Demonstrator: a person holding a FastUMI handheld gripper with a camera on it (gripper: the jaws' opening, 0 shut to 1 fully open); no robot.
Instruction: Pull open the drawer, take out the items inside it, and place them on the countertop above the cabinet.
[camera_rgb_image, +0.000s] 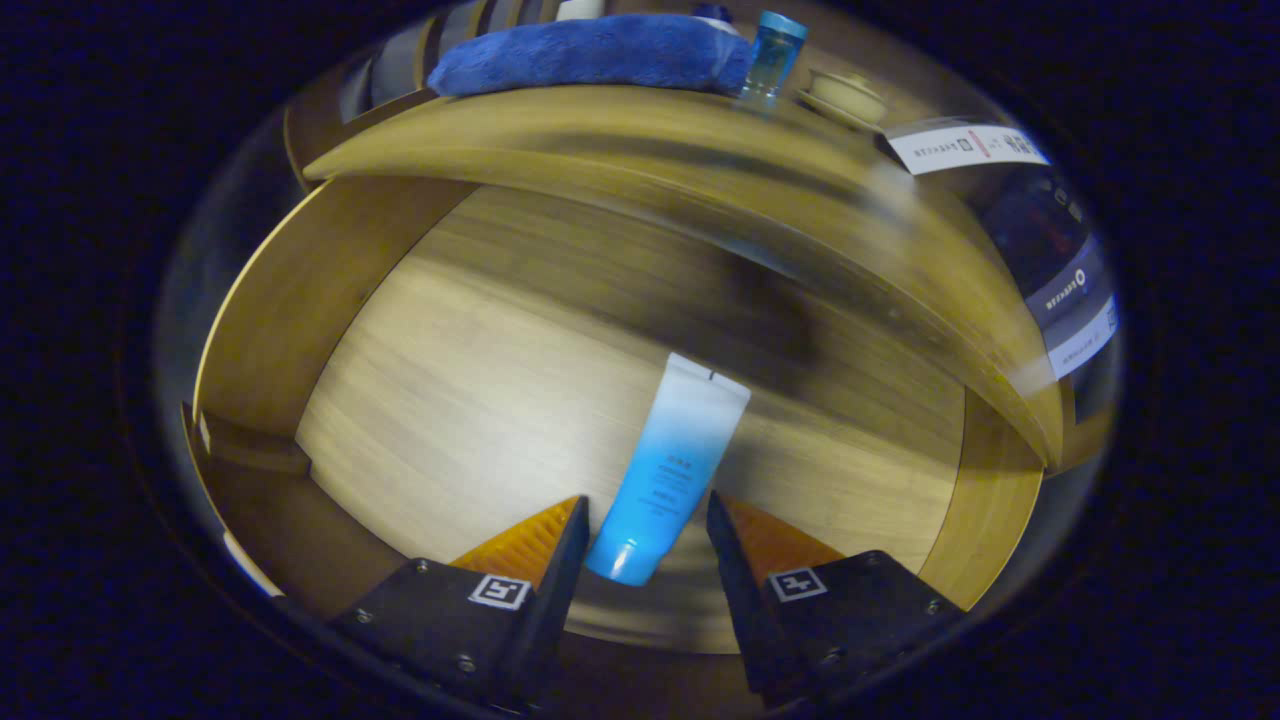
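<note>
The wooden drawer (300, 300) is pulled open below the countertop (620, 130). A blue-and-white tube (668, 470) lies on the drawer's floor, its cap end down between my fingers. My gripper (646, 510) is open, with a finger on each side of the tube's lower part and a small gap left on both sides. On the countertop lie a folded blue towel (590, 52), a clear blue bottle (773, 55) and a small pale lidded bowl (848, 95).
The drawer's side walls rise to the left and right (1000, 500) of the fingers. The countertop's front edge overhangs the back of the drawer. White signs (965, 147) hang beyond the counter's right end.
</note>
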